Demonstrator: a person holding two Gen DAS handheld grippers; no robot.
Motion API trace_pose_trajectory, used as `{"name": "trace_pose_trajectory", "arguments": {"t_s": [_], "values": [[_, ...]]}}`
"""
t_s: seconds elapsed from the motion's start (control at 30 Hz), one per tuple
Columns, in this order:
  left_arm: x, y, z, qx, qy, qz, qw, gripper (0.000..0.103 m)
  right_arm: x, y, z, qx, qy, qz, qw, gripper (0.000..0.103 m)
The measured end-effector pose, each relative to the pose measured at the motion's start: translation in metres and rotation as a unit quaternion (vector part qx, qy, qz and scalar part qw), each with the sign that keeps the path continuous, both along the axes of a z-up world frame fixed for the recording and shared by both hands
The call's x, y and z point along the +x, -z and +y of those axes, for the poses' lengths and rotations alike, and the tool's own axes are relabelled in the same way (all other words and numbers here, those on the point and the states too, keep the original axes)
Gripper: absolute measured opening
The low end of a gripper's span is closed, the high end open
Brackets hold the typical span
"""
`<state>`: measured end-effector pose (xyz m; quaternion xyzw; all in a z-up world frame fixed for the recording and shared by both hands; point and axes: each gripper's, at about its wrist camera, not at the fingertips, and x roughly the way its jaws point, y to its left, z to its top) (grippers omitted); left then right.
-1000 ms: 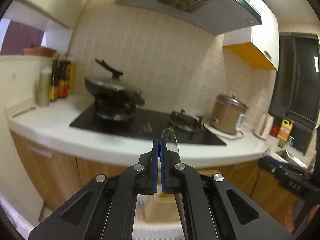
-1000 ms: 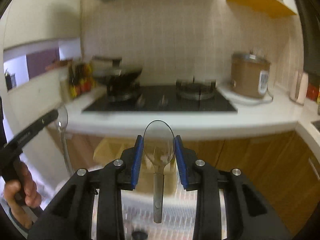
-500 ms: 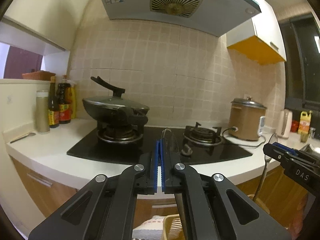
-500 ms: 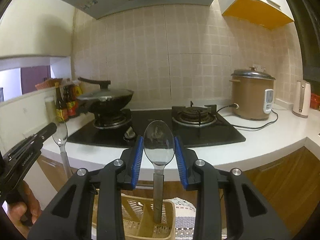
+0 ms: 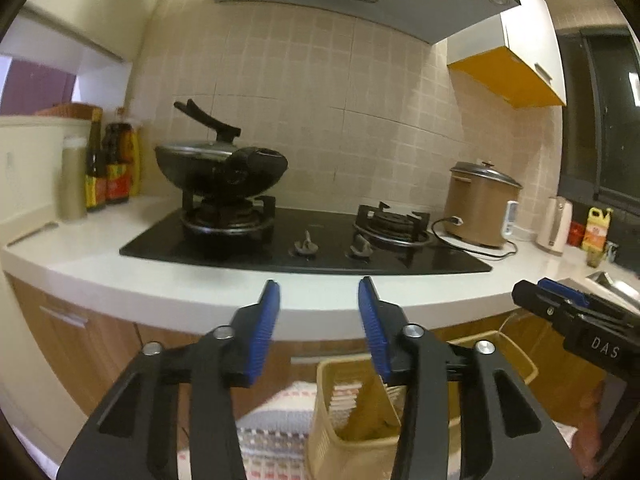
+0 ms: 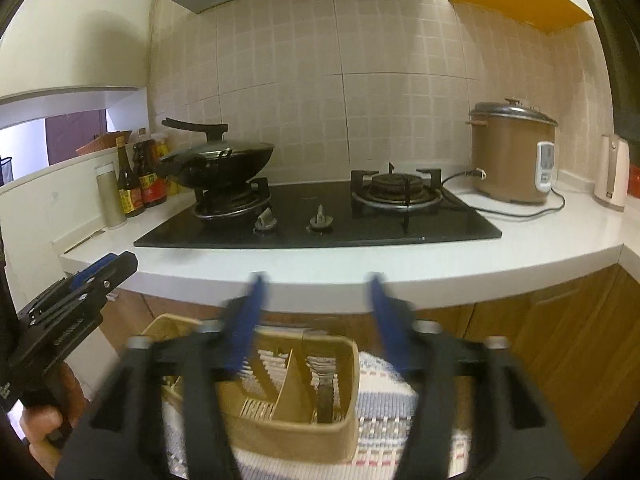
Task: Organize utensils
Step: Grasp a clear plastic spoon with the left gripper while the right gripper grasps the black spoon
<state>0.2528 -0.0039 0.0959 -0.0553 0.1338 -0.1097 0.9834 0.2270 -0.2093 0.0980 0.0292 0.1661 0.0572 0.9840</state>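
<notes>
Both spoons have left our jaws since a moment ago; the left gripper [image 5: 319, 300] and right gripper [image 6: 316, 300] are opening, empty. The utensil basket [image 6: 344, 364] sits below them. We judge the drop done; next, fetch more utensils.

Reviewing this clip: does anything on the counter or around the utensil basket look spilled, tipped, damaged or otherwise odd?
Nothing stands out. The utensil basket sits upright on the striped cloth. The wok sits squarely on its burner, and the bottles and rice cooker stand upright. Both grippers' jaws are opening with nothing between them.
</notes>
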Motion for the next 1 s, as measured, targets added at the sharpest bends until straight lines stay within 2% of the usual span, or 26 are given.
{"name": "trace_pose_trajectory", "arguments": {"t_s": [0.17, 0.4, 0.47, 0.6, 0.7, 0.8, 0.9, 1.0], "values": [[-0.021, -0.003, 0.018, -0.035, 0.035, 0.052, 0.9974, 0.040, -0.022, -0.002, -0.002, 0.008, 0.004, 0.033, 0.999, 0.059], [-0.050, -0.009, 0.028, -0.047, 0.088, 0.128, 0.9868, 0.040, -0.061, -0.006, -0.004, 0.017, -0.010, 0.097, 0.995, 0.059], [-0.053, -0.004, 0.024, -0.045, 0.115, 0.165, 0.9785, 0.041, -0.066, 0.000, -0.005, 0.023, -0.020, 0.129, 0.991, 0.059], [-0.050, 0.026, 0.006, -0.041, 0.175, 0.259, 0.9492, 0.041, -0.071, 0.021, -0.004, 0.035, -0.043, 0.200, 0.978, 0.059], [-0.046, 0.060, -0.010, -0.025, 0.186, 0.307, 0.9329, 0.041, -0.075, 0.049, 0.003, 0.025, -0.062, 0.254, 0.965, 0.059], [-0.035, 0.096, -0.025, -0.035, 0.196, 0.359, 0.9121, 0.041, -0.076, 0.077, 0.008, 0.016, -0.070, 0.297, 0.952, 0.058], [-0.025, 0.123, -0.043, -0.022, 0.188, 0.386, 0.9029, 0.041, -0.077, 0.102, 0.007, 0.029, -0.074, 0.333, 0.940, 0.058], [-0.017, 0.140, -0.058, -0.019, 0.189, 0.401, 0.8962, 0.041, -0.078, 0.116, 0.002, 0.038, -0.071, 0.350, 0.933, 0.058]]}}
